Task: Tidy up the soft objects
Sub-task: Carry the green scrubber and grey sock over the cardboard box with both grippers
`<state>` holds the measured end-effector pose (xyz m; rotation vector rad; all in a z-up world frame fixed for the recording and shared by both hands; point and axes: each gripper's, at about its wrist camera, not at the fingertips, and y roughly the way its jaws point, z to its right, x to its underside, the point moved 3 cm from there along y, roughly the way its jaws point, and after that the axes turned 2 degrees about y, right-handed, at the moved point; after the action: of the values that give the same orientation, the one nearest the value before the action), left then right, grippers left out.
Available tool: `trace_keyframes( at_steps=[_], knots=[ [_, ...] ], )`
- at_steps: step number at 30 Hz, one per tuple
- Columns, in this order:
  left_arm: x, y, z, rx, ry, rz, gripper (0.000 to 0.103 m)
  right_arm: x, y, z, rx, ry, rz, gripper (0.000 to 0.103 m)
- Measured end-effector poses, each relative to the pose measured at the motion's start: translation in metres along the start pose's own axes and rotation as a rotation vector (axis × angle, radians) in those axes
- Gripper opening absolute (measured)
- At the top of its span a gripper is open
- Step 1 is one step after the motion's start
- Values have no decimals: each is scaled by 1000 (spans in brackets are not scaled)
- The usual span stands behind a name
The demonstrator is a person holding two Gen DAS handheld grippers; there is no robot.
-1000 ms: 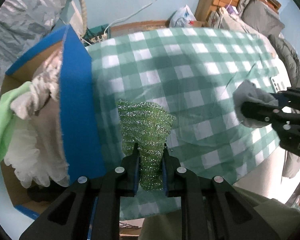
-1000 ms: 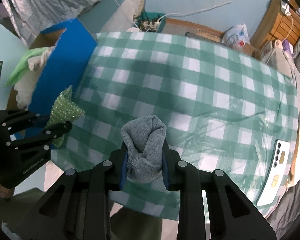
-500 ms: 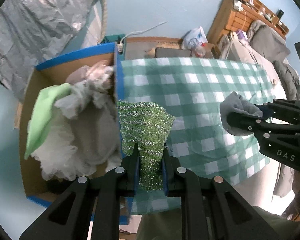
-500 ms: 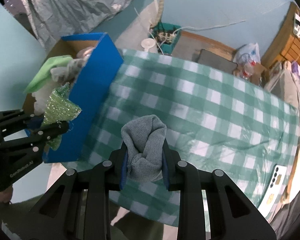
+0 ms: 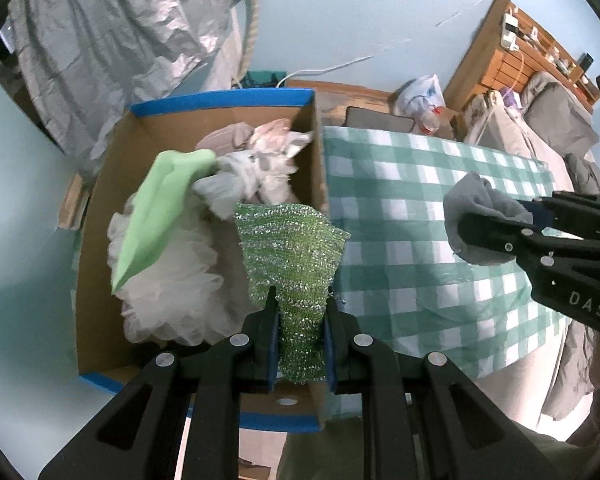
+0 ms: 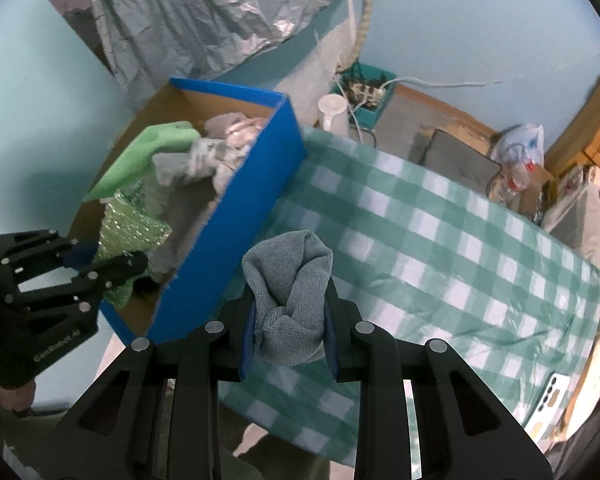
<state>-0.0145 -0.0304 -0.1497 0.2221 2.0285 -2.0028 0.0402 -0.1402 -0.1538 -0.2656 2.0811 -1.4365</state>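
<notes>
My left gripper (image 5: 299,312) is shut on a sparkly green scrubbing cloth (image 5: 290,252) and holds it above the right side of the blue-edged cardboard box (image 5: 220,102); both also show in the right wrist view (image 6: 128,236). The box holds a light green cloth (image 5: 156,216), a white mesh puff (image 5: 172,284) and pale rags. My right gripper (image 6: 290,300) is shut on a grey knitted cloth (image 6: 290,280), held above the table's left edge beside the box wall (image 6: 236,224).
The table carries a green-and-white checked cloth (image 6: 440,248). A phone (image 6: 556,390) lies near its right front corner. A silver foil sheet (image 6: 204,12) hangs behind the box. Power strip, bags and wooden furniture stand beyond the table.
Both grippers have moved left and up with their cloths. The left one has gone from over the table to over the box, whose inside now shows.
</notes>
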Motion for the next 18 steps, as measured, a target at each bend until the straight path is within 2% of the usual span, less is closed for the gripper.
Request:
trace_keyframes(
  at_steps=[18],
  knots=[
    [19, 3, -65, -33, -121, -15, 18, -35, 31, -73, -62, -121, -28, 26]
  ],
)
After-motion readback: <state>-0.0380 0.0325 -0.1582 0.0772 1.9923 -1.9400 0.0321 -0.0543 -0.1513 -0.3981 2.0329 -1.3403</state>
